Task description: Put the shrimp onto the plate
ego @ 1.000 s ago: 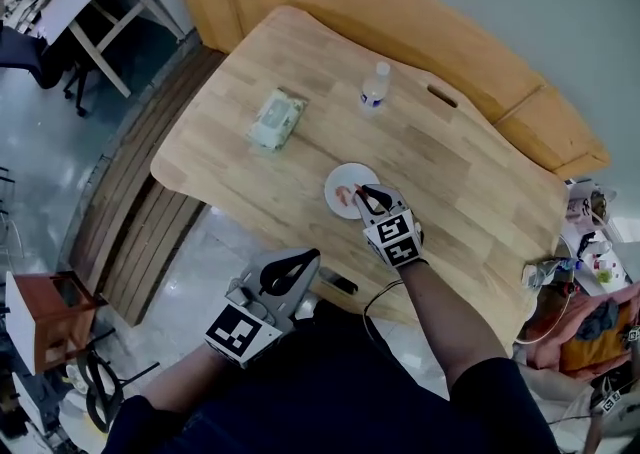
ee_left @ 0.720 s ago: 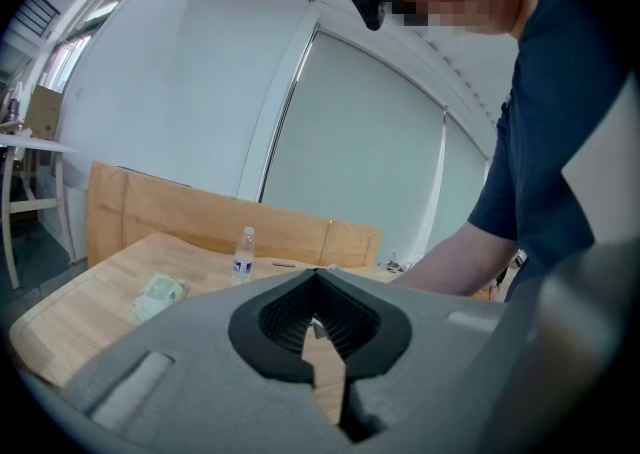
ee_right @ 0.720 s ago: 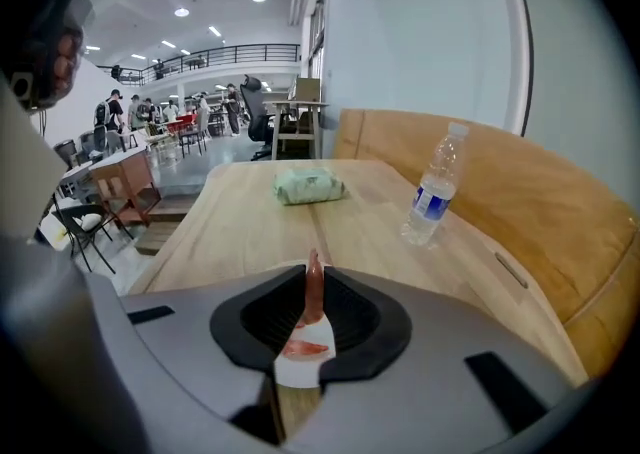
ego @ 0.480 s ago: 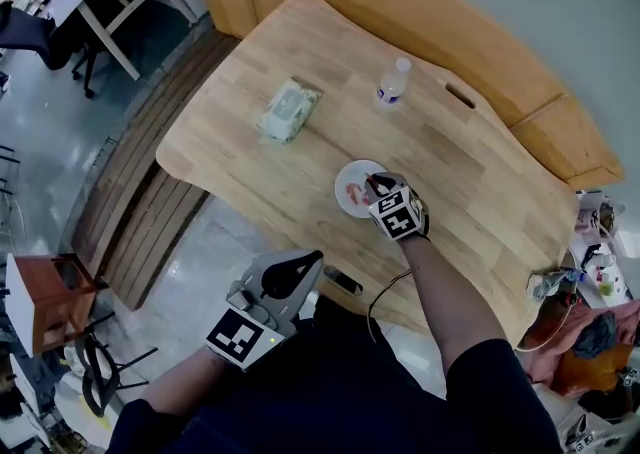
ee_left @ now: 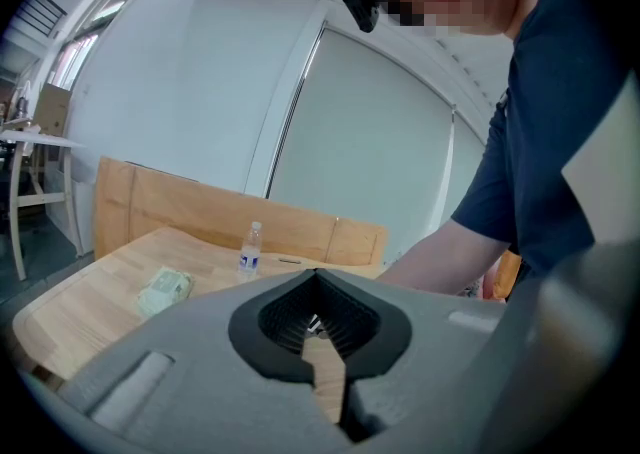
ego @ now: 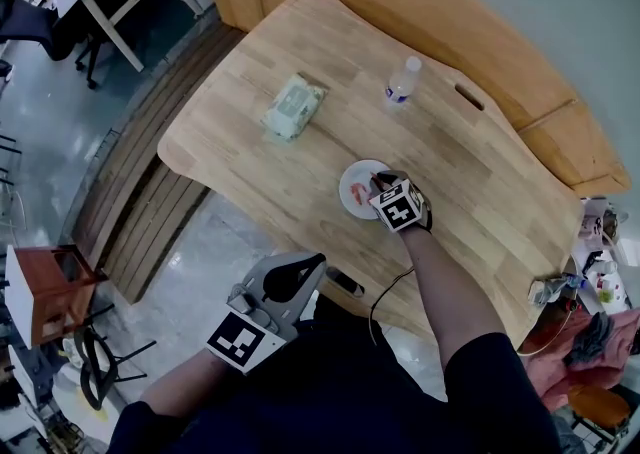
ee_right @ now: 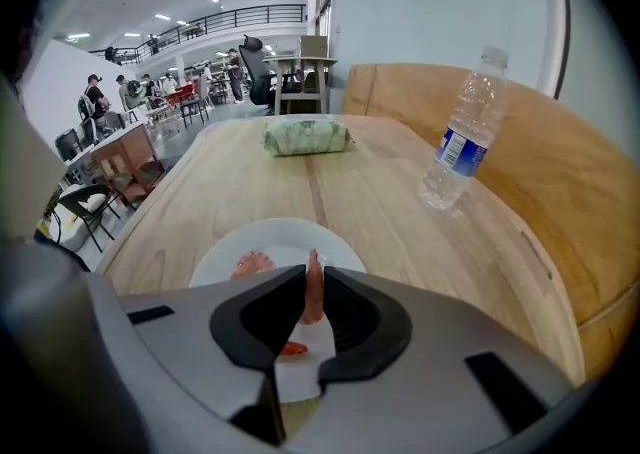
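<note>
Lengthwise along right tool [ee_right: 312, 276]: shrimp [ee_right: 314, 296]

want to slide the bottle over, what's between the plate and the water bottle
Nothing: between the plate and the water bottle only bare wooden table shows, in both the head view and the right gripper view.

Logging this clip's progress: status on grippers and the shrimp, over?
Right gripper shut on shrimp, above white plate. Left gripper shut, empty, off the table. Second shrimp lies on plate. Bottle and packet stand well apart.
</note>
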The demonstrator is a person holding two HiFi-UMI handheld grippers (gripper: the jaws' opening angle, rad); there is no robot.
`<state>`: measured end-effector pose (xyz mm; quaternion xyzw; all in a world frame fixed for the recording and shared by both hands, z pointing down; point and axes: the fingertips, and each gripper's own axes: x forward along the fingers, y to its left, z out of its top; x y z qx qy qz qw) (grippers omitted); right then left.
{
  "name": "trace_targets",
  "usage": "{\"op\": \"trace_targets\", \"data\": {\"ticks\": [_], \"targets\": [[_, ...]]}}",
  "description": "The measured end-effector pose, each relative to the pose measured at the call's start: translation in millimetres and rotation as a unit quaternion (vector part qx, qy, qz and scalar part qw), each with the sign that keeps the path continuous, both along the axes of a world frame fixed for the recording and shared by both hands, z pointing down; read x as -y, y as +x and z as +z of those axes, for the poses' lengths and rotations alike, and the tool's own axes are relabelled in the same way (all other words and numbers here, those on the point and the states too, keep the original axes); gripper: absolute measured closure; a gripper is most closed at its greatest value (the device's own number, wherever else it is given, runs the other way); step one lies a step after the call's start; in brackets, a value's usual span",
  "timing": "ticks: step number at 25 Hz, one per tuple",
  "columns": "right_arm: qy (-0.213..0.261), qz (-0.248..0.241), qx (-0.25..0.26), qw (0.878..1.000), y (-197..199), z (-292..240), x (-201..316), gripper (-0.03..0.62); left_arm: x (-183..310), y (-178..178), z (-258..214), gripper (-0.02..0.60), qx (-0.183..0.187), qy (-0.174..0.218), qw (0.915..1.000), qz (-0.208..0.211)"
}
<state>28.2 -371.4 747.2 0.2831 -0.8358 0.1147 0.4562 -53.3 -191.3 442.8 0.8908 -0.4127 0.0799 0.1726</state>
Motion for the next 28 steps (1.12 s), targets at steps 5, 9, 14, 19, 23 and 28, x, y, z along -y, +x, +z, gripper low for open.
{"op": "trace_targets", "data": {"ticks": [5, 9, 14, 19, 23, 28], "targets": [[-0.004, -0.008, -0.010, 1.000, -2.2, 5.0, 0.9, 0.530, 0.8, -0.9, 0.4, 0.577, 0.000, -0.004, 1.0000, -0.001], [-0.006, -0.011, -0.017, 1.000, -2.2, 8.9, 1.3, 0.529, 1.0, -1.4, 0.5, 0.578, -0.001, -0.005, 1.0000, -0.003], [-0.008, -0.009, -0.019, 1.000, -5.2, 11.5, 2.4, 0.523, -0.4, -2.7, 1.3, 0.577, 0.000, -0.009, 1.0000, -0.004], [-0.007, -0.004, -0.018, 1.000, -6.8, 12.1, 3.3, 0.515, -3.2, -4.7, 1.4, 0.577, 0.001, -0.010, 0.9999, -0.005], [-0.001, 0.003, -0.012, 1.000, -4.8, 9.4, 5.1, 0.485, -4.9, -6.0, 0.6, 0.577, 0.001, -0.009, 1.0000, -0.004], [0.017, 0.013, 0.007, 1.000, -2.4, -9.5, 2.6, 0.480, -8.1, -7.5, -3.7, 0.577, 0.000, -0.004, 1.0000, 0.003]]}}
